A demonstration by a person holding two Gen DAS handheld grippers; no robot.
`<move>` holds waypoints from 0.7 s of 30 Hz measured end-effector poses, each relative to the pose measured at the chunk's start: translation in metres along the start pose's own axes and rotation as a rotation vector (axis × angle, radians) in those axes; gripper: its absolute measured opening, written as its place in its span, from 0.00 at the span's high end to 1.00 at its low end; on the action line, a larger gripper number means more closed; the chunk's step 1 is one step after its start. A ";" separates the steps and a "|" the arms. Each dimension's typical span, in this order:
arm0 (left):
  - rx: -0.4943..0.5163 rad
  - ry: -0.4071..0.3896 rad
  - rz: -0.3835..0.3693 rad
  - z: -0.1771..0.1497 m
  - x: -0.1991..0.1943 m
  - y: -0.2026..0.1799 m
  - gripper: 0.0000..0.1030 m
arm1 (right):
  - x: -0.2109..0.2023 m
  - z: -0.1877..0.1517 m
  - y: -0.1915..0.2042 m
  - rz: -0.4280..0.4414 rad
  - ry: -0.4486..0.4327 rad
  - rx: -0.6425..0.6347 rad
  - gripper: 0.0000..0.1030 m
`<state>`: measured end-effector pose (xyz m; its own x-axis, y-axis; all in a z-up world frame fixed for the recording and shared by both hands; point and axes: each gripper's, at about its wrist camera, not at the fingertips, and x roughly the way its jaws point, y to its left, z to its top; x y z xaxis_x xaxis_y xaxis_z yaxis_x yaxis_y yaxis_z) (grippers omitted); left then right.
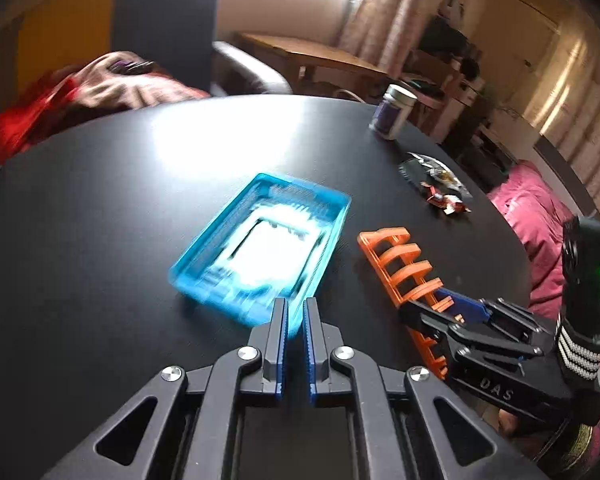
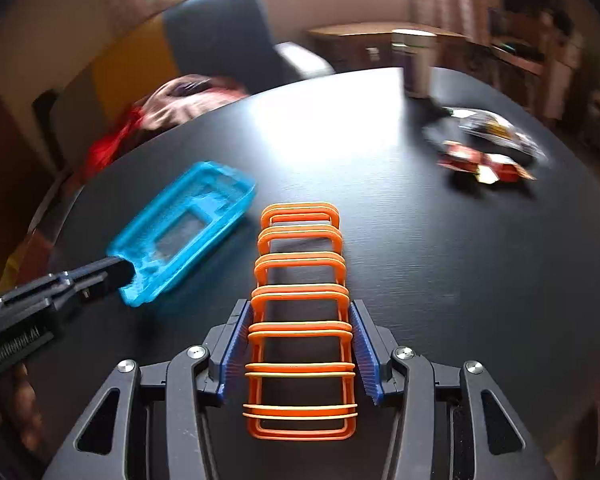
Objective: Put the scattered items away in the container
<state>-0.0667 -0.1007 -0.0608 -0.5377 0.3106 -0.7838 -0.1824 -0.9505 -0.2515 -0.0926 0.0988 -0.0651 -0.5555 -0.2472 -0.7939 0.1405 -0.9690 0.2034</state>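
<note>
A blue plastic tray (image 1: pixel 260 244) lies on the round black table (image 1: pixel 100 220). My left gripper (image 1: pixel 296 312) is shut on the tray's near rim; the right wrist view shows the tray (image 2: pixel 184 228) with the left gripper's fingers (image 2: pixel 116 272) clamped on its corner. An orange slotted rack (image 1: pixel 404 268) stands to the tray's right. My right gripper (image 2: pixel 300 320) has its jaws on both sides of the rack (image 2: pixel 300 312), pads touching its sides. Red candy wrappers (image 2: pixel 484 162) and a clear bag (image 2: pixel 496 128) lie at the far right.
A white-capped jar (image 1: pixel 392 114) stands at the table's far edge. Red and brown cloth (image 1: pixel 80 96) lies behind the table on the left, by a dark chair (image 1: pixel 168 28). Pink fabric (image 1: pixel 540 216) sits beyond the right edge.
</note>
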 end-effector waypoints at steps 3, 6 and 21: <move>-0.002 -0.010 0.038 -0.013 -0.012 0.013 0.94 | 0.004 -0.004 0.023 0.006 0.009 -0.049 0.52; 0.048 -0.019 0.066 -0.019 -0.024 0.019 0.81 | 0.001 -0.008 0.033 -0.010 0.012 -0.060 0.52; 0.062 0.034 -0.045 0.023 0.007 0.028 0.45 | 0.000 -0.009 0.020 -0.054 0.029 -0.078 0.52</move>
<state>-0.0949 -0.1253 -0.0600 -0.4994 0.3513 -0.7919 -0.2572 -0.9330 -0.2517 -0.0827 0.0794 -0.0658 -0.5397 -0.1939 -0.8192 0.1756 -0.9776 0.1158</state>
